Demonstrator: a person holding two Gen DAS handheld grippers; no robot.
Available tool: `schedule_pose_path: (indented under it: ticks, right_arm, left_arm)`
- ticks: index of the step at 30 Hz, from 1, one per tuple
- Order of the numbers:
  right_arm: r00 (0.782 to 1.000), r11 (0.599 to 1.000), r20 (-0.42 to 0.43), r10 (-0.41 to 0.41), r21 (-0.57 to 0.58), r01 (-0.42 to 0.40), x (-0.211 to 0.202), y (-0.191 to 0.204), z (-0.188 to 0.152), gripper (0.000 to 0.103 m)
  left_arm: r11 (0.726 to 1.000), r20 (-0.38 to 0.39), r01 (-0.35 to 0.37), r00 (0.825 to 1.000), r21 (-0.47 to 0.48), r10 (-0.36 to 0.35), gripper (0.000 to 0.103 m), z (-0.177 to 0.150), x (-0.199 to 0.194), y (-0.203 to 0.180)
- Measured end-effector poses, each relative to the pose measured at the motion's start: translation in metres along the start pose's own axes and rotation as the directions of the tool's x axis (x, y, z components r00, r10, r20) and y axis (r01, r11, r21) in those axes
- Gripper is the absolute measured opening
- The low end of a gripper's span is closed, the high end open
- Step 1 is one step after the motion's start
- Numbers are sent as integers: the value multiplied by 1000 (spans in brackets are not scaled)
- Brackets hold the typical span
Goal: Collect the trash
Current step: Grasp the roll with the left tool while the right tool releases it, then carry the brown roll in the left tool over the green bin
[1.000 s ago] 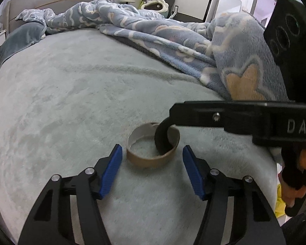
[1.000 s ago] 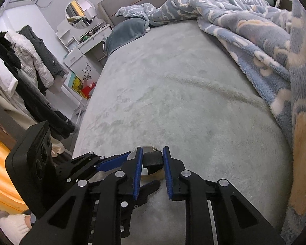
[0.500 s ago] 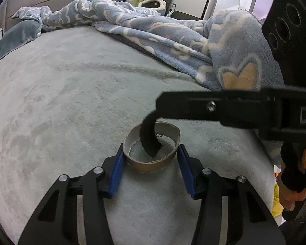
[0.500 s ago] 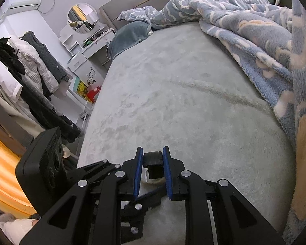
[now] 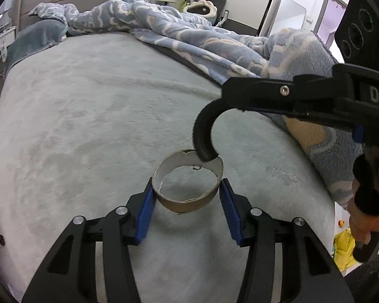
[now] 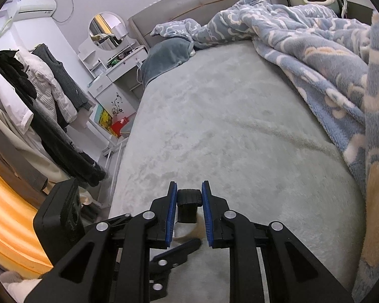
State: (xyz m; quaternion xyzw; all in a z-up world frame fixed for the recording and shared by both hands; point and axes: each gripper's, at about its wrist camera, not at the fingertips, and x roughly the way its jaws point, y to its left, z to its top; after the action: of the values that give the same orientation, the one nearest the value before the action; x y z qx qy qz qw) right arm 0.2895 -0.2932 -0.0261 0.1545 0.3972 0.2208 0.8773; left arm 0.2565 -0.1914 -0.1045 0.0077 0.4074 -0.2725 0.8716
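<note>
**Mia:** Start on the left. What do you see?

**Ben:** The left gripper [image 5: 187, 210] is half open. Its two blue pads sit one on each side of the short brown cardboard ring [image 5: 188, 183]. The left pad touches the ring's wall. The right pad looks just beside it, and I cannot tell if it touches. So I think it grips the ring only lightly.

**Mia:** Where is the ring?

**Ben:** At twelve o'clock from the left claw, right between its fingers. It looks lifted a little off the grey fuzzy bed cover [image 5: 93, 126], because a shadow lies under it. Its hole points up, so its round wall faces the pads.

**Mia:** And to the right?

**Ben:** The right gripper [image 5: 230, 98] comes in from three o'clock. It is closed tight on a black fuzzy curved strap [image 5: 202, 136]. The strap bends down, and its end hangs just at the ring's far rim, at about one o'clock. It may touch the rim; I cannot be sure.

**Mia:** So what matters for the next move?

**Ben:** I think the left claw is the one for the ring. It needs to squeeze more before it carries the ring away.

**Mia:** What does the other camera add?

**Ben:** In the right wrist view, the right gripper [image 6: 189, 203] pinches the strap [image 6: 188, 202] between its blue pads. The ring is almost hidden there. Only a pale bit peeks out below the strap. The left view shows the whole ring and the strap's curve. Farther right lies a blue fleece blanket with cream cloud shapes [image 6: 315, 50].
</note>
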Motion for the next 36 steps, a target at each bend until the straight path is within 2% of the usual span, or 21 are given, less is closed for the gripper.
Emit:
schedule_pose_path:
  ticks: [10, 19, 29, 36]
  right_arm:
    - [999, 999, 34, 15, 32, -16, 1, 22, 1, 20]
    - [1000, 1000, -4, 15, 14, -15, 26, 59, -15, 20]
    - [999, 1000, -42, 9, -19, -10, 38, 102, -45, 20]
    - [998, 999, -58, 29, -31, -31, 38, 136, -73, 20]
  left_arm:
    - [995, 13, -78, 997, -55, 79, 53, -16, -48, 45]
    - [980, 19, -145, 989, -140, 149, 53, -37, -90, 94]
    - [922, -67, -254, 967, -294, 245, 53, -88, -119, 149]
    - [872, -138, -292, 956, -393, 258, 53, -130, -137, 167]
